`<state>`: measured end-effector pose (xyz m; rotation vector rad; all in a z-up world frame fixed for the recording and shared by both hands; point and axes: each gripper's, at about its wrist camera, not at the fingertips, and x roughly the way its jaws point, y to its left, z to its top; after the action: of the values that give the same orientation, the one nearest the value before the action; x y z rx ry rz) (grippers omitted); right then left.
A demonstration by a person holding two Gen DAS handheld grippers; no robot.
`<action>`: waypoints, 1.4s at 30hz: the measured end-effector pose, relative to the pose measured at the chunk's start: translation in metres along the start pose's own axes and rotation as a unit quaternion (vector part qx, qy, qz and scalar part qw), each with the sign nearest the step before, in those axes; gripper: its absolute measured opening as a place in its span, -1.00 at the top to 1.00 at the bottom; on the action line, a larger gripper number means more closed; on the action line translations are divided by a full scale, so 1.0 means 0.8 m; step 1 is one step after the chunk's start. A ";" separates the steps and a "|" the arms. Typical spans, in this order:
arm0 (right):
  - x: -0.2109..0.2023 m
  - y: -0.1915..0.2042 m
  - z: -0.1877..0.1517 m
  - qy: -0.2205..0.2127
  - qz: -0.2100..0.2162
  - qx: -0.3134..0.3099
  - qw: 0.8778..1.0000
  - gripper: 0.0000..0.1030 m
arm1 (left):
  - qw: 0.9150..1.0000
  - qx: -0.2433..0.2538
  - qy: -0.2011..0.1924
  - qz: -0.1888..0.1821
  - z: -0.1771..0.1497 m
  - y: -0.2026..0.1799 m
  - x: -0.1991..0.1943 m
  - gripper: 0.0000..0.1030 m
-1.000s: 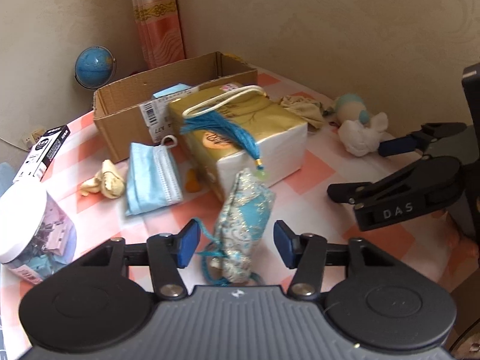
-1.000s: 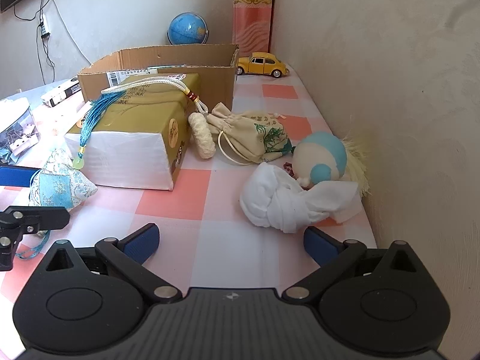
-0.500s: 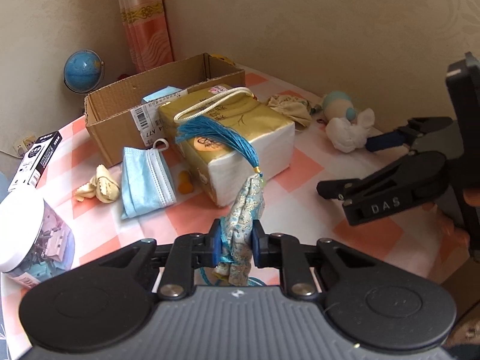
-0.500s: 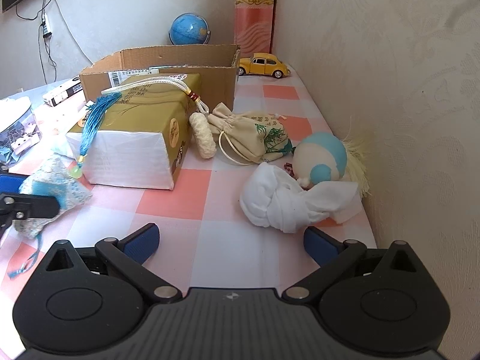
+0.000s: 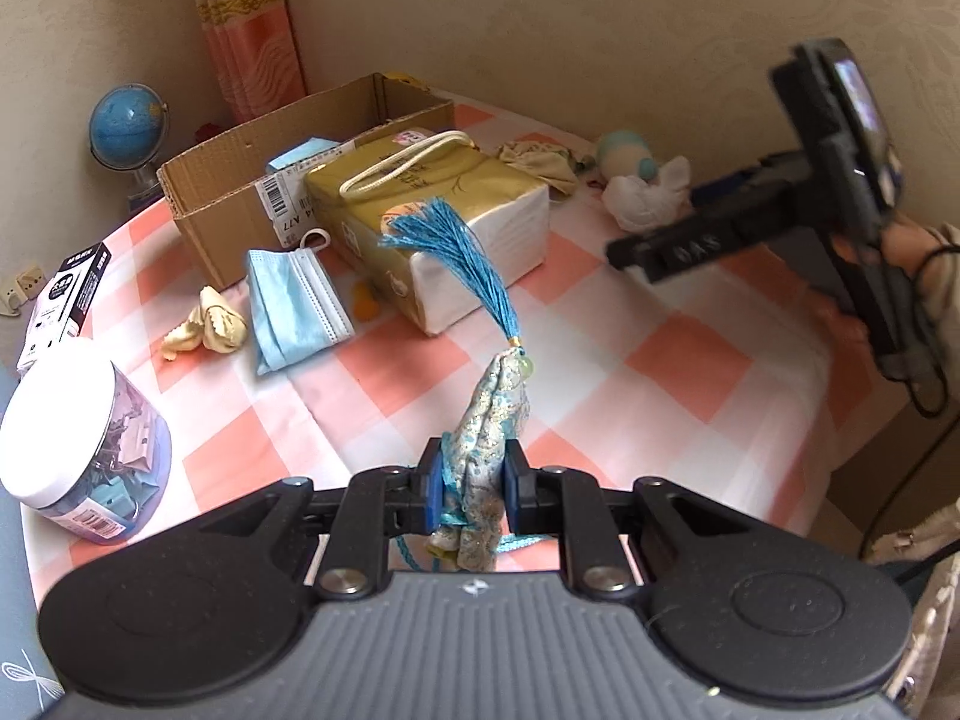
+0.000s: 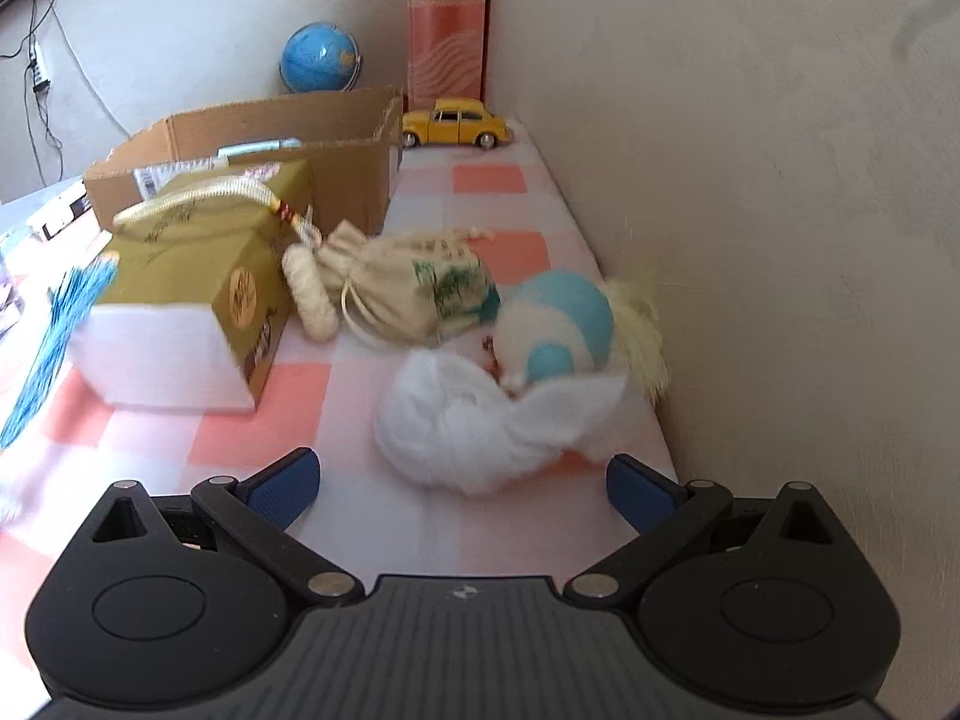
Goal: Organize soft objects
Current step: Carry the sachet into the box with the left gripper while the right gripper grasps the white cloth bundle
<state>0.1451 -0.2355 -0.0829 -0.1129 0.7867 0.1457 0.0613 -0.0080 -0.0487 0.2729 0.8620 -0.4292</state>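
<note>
Right wrist view: blue tassel blurred, cut off at left edge

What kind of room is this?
Probably a room at home: a table with a checked cloth stands in a wallpapered corner, with a small globe, a yellow toy car and a curtain.

2 pouches, 1 mask, 1 cardboard box.

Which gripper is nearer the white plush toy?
Right. The right gripper is open with the white plush toy just ahead of its fingertips. The left gripper is across the table, shut on the blue pouch.
</note>
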 end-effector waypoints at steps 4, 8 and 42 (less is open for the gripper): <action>0.005 0.004 0.013 -0.003 -0.010 0.006 1.000 -0.81 | 1.000 0.009 0.001 -0.002 0.001 0.001 -0.003 0.66; 0.004 0.002 0.018 0.008 -0.021 0.016 1.000 -0.39 | 1.000 0.021 0.005 -0.006 0.004 0.004 -0.005 0.66; -0.144 0.039 0.033 -0.066 0.118 -0.038 0.990 -0.22 | 0.988 0.107 -0.094 0.066 0.184 0.062 -0.047 0.66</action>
<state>0.0775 -0.2108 0.0160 -0.0812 0.6599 0.4038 0.1620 -0.0136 0.0754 0.4776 0.6091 -0.4177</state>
